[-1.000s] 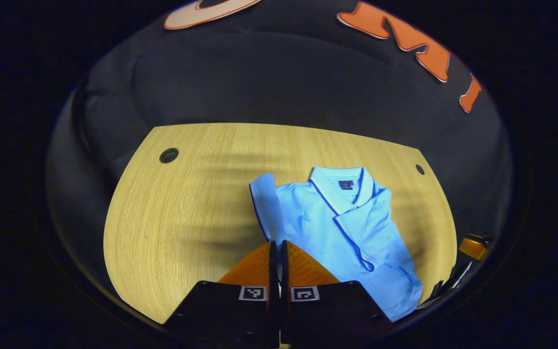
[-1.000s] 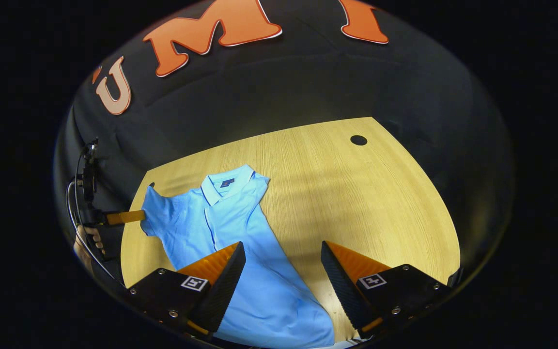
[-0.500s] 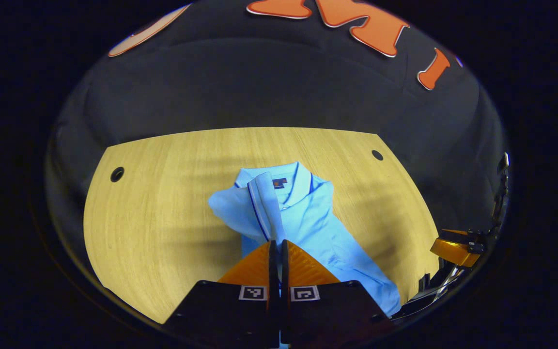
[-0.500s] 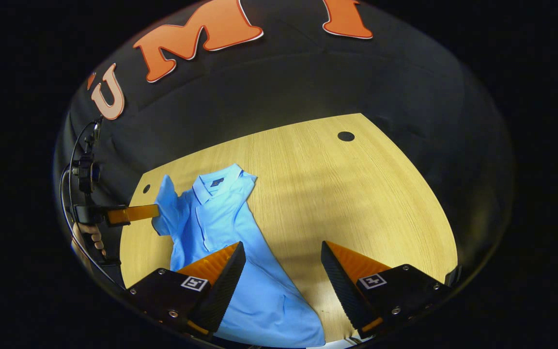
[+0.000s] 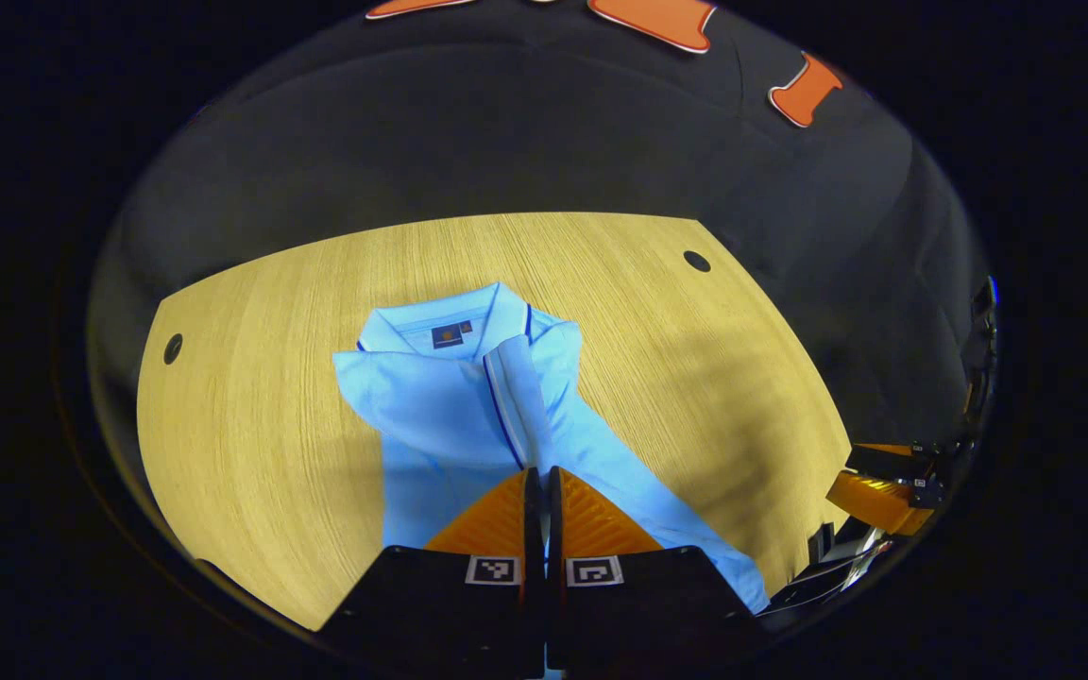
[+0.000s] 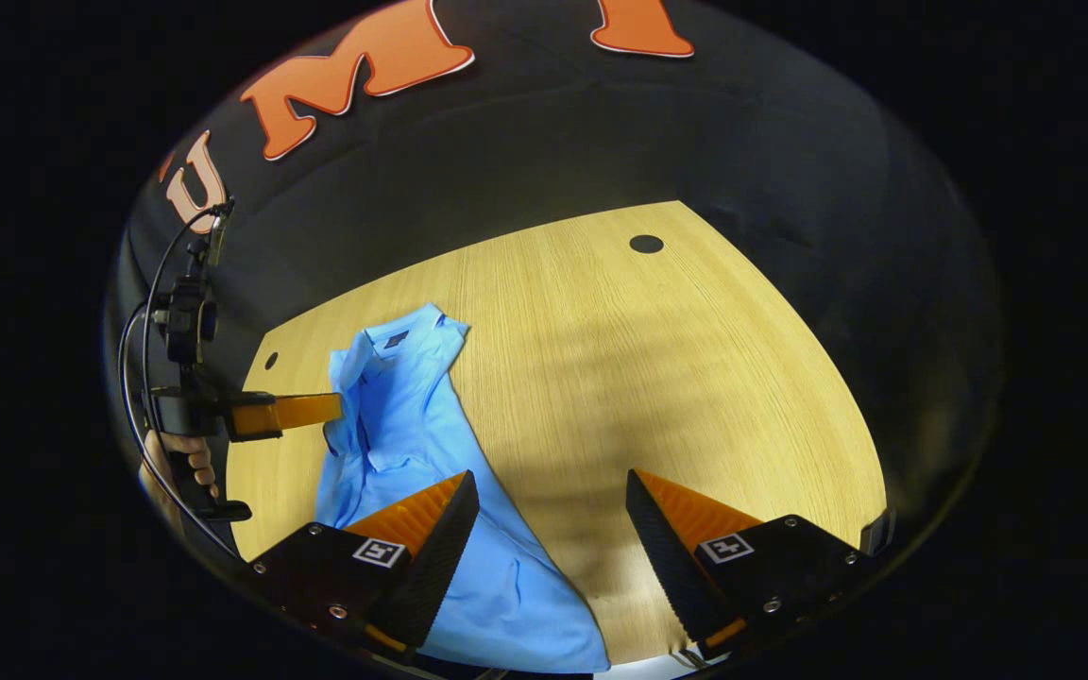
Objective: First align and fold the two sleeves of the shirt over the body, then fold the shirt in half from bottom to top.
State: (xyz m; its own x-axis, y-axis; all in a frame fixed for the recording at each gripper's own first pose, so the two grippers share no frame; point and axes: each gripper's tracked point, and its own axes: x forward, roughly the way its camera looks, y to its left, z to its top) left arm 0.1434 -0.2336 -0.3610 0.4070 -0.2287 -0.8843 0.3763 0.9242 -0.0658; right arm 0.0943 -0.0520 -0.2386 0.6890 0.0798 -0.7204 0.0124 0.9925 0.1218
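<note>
A light blue polo shirt (image 5: 431, 406) lies collar-away on the wooden table (image 5: 261, 425). In the left gripper view, my left gripper (image 5: 541, 475) is shut on the sleeve (image 5: 518, 397), whose dark-trimmed cuff stands up from the fingertips above the shirt's chest. In the right gripper view, the left gripper (image 6: 336, 409) pinches the sleeve over the shirt (image 6: 412, 453), with a hand (image 6: 180, 463) on its grip. My right gripper (image 6: 552, 496) hangs open above the shirt's lower edge, holding nothing. The right gripper (image 5: 870, 482) also shows at the far right of the left gripper view.
The table (image 6: 657, 378) has small round holes (image 5: 696, 261) (image 5: 172, 348) near its far corners, one hole (image 6: 646, 244) well beyond the shirt. Bare wood stretches to the right of the shirt in the right gripper view. A cable (image 6: 152, 312) loops by the left gripper.
My left gripper has carried the sleeve from the shirt's outer side in over its chest. The right gripper has stayed open and barely shifted.
</note>
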